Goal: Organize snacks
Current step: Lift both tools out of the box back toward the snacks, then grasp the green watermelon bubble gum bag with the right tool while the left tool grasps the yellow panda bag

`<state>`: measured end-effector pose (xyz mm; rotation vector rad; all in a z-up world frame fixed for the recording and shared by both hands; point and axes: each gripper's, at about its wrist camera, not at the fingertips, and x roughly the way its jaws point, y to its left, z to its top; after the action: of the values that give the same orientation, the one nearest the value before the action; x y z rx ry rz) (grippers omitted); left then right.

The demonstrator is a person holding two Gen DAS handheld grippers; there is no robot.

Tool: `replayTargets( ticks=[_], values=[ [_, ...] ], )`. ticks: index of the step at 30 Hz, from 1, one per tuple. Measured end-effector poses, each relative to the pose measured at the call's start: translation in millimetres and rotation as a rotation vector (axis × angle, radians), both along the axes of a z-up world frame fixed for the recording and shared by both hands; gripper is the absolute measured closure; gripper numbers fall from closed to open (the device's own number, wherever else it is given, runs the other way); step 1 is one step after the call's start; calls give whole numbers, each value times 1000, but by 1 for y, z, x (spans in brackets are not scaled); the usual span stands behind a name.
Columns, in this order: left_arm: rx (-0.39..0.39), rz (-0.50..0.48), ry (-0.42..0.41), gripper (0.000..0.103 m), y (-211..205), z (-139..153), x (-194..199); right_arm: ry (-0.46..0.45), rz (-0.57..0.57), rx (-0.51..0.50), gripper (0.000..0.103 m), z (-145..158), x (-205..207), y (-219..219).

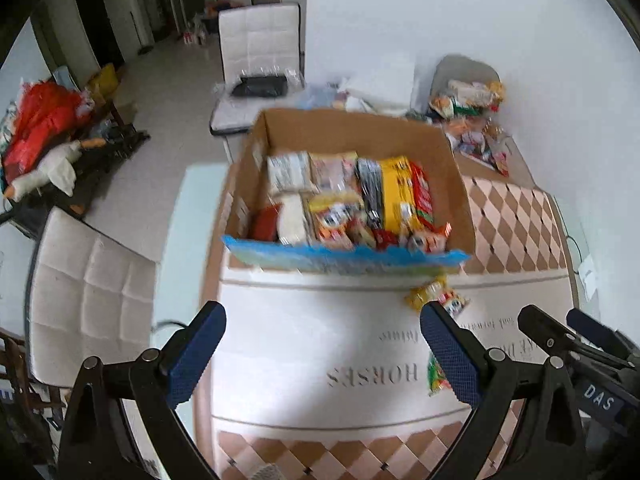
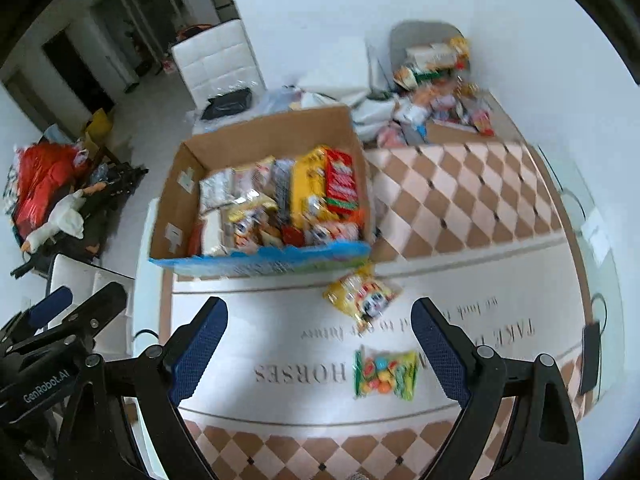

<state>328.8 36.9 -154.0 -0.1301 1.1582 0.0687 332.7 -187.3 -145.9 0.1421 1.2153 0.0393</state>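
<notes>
A cardboard box (image 1: 460, 196) (image 2: 176, 200) full of snack packs stands on the table, with a blue flap along its near edge. Two loose packs lie in front of it: a yellow pack (image 2: 362, 294) (image 1: 434, 294) close to the box, and a green pack of coloured candies (image 2: 386, 372) (image 1: 436, 376) nearer to me. My left gripper (image 1: 320, 356) hangs open and empty above the tablecloth, left of both packs. My right gripper (image 2: 320, 354) is open and empty too, with the candy pack lying below, between its fingers. Each gripper shows at the edge of the other's view.
A patterned tablecloth (image 2: 460, 208) with printed lettering covers the table. A heap of more snacks (image 2: 436, 92) (image 1: 472, 120) sits at the far right by the wall. White chairs (image 1: 88, 292) (image 1: 260, 40) stand to the left and behind the table. Clutter (image 1: 44, 128) lies on the floor at left.
</notes>
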Motion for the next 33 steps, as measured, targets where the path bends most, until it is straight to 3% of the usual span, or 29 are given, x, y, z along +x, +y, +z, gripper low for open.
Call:
replayTargets(
  ticks=[6,11,13,16,20,22,28,31,33],
  values=[
    [26,-29,101,3,-31,-50,4,152,-107,5,8,-62,-10,-50],
    [63,-42,202,3,-50,-98,9,368,-196,103,8,-151,-21,-80],
    [69,-39,241,3,-53,-111,10,458,-265,190,8,-185,-29,-92],
    [71,-35,278,3,-56,-125,7,572,-460,363,8,-225,-49,-118],
    [85,-27,306,3,-57,-137,5,637,-696,540,8,-256,-74,-135],
    [92,-20,314,3,-57,-141,6,653,-747,571,8,-264,-77,-133],
    [102,-10,326,3,-54,-147,13,659,-760,461,13,-270,-64,-115],
    [77,-17,332,3,-57,-147,20,641,-638,380,31,-262,-60,-103],
    [35,-18,341,3,-62,-147,26,624,-497,270,36,-255,-59,-95]
  ],
)
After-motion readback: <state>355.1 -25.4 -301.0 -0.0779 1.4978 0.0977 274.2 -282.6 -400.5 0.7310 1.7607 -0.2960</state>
